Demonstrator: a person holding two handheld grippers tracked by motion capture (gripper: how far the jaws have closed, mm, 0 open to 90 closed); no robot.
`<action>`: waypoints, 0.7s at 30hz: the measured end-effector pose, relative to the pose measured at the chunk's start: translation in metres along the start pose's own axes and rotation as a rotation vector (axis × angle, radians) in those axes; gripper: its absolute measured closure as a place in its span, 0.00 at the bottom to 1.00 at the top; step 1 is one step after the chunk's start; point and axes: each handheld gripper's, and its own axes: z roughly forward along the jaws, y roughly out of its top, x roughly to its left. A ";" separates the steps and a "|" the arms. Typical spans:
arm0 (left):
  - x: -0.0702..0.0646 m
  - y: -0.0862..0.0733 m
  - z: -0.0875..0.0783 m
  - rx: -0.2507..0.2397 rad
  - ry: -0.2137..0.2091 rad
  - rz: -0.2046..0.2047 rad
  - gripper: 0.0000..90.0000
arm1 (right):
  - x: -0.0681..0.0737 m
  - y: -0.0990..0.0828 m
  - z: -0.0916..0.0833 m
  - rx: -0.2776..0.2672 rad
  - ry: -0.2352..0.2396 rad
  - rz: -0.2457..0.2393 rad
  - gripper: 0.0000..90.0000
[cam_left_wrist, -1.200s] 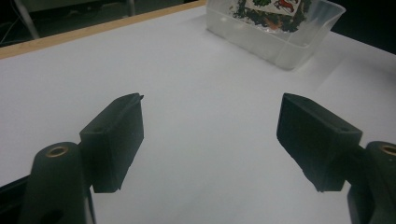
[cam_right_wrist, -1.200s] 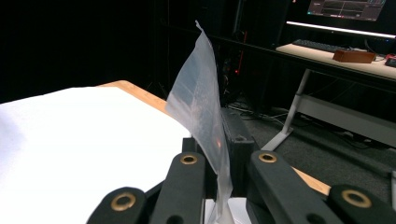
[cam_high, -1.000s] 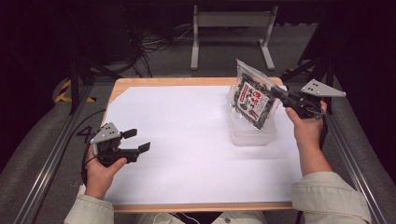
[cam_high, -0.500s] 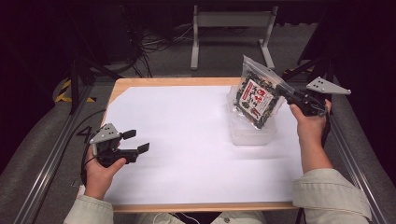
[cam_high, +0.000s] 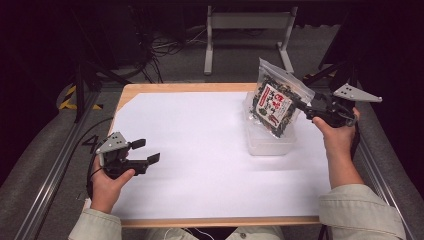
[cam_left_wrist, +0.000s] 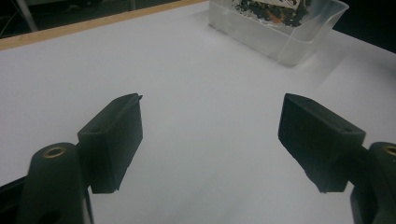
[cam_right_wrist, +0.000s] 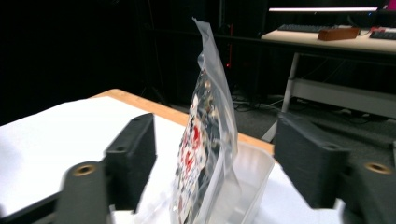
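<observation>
The clear snack pouch (cam_high: 276, 104) of dark dried food with a red and white label stands tilted in the clear plastic tub (cam_high: 270, 142), its lower end inside and its sealed top strip well above the rim. I judge it light, crinkly and slippery, with loose contents that shift, so a pinch across the belly would bulge and slide; the flat sealed edge at the top or side is where I would take it. In the right gripper view the pouch rises edge-on between wide-spread jaws with a gap on each side, so I read the right gripper (cam_high: 305, 109), just right of the tub, as let go and holding nothing. The left gripper (cam_high: 142, 151) hovers well left of the tub over the bare white worktop (cam_high: 200, 145), jaws spread, empty.
</observation>
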 end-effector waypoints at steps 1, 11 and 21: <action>0.000 0.000 0.000 0.000 0.000 0.001 0.25 | 0.000 0.000 -0.002 0.005 -0.001 0.001 0.28; -0.004 -0.002 -0.003 0.004 0.000 0.014 0.25 | 0.002 0.002 -0.025 0.022 0.011 -0.004 0.24; -0.009 -0.006 -0.010 -0.015 -0.019 0.003 0.24 | 0.026 0.001 -0.045 0.046 0.071 -0.050 0.23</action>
